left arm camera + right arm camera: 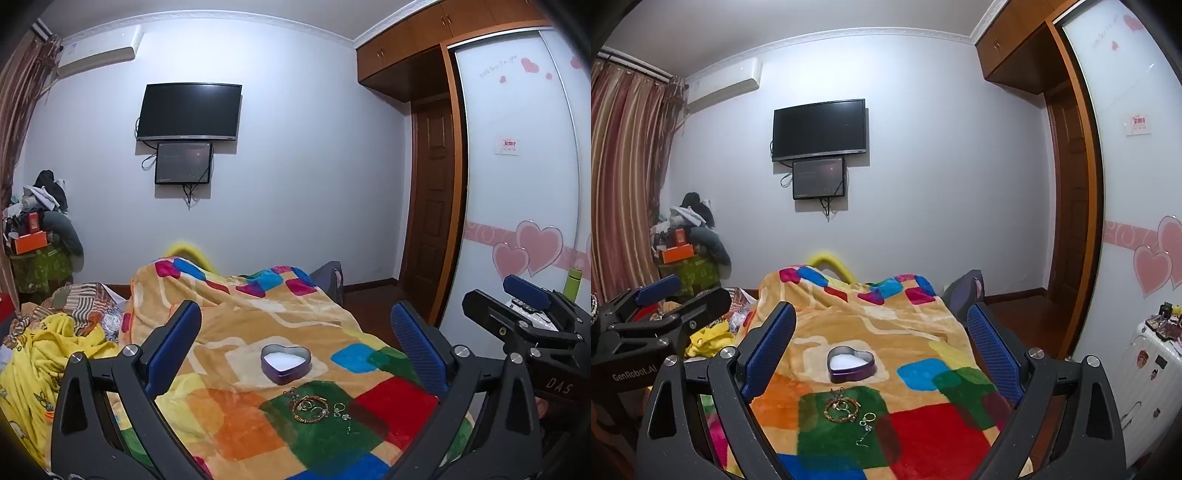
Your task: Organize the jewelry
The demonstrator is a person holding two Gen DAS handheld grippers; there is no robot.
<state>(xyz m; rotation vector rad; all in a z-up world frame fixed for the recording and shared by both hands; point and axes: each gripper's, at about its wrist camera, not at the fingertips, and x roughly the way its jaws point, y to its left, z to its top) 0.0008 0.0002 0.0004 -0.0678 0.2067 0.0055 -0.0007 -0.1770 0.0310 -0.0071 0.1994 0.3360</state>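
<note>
We are only starting: both grippers, left (295, 350) and right (882, 350), gape empty, so next we pinch the bracelet (839, 408), lower centre, for the tin (851, 363).

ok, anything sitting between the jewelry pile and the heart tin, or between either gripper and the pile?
Nothing visible. The bracelet and small rings lie on bare blanket just in front of the open heart-shaped tin. The left gripper and right gripper are open, with only blanket ahead of them.

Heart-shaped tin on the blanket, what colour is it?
The heart-shaped tin is purple outside, white inside; clearest in the right wrist view.
</note>
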